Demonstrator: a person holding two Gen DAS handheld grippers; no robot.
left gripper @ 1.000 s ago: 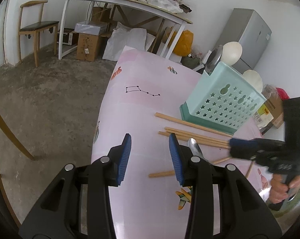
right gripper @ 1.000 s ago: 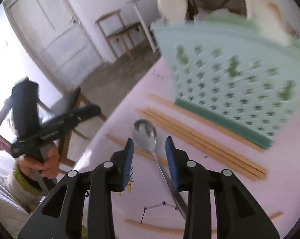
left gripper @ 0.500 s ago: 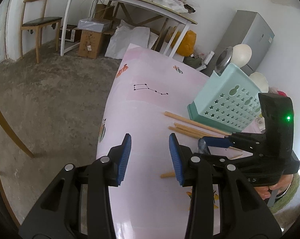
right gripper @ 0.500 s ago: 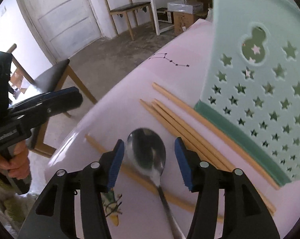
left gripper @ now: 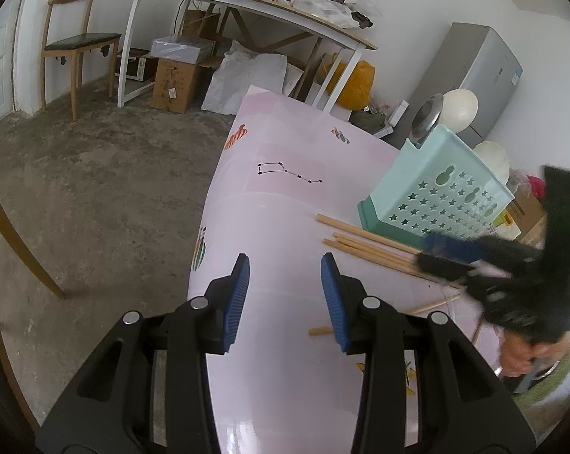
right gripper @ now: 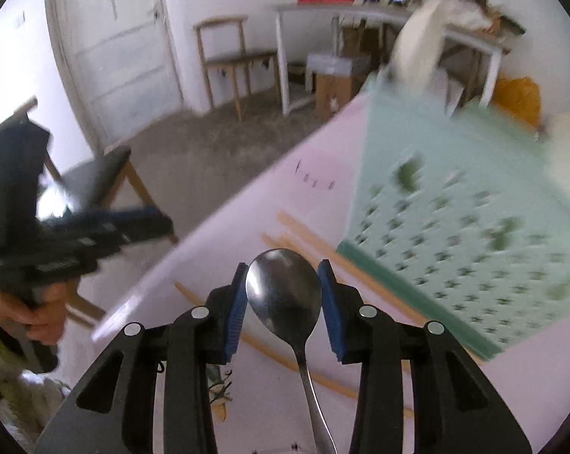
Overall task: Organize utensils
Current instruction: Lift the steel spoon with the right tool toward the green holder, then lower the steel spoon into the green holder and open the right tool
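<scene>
We judge task midway. Right gripper point(right gripper: 283, 295) closing on spoon point(right gripper: 283, 289) — bowl between blue pads, sides touching, handle running back under jaws; spoon looks lifted off pink table point(right gripper: 247, 223). Mint basket point(right gripper: 455, 208) ahead-right of it, already holding few round-headed utensils. Chopsticks point(left gripper: 371, 251) left loose on table between gripper and basket. Left gripper point(left gripper: 285, 295) part spread, pinching nothing — hovers over bare table.
</scene>
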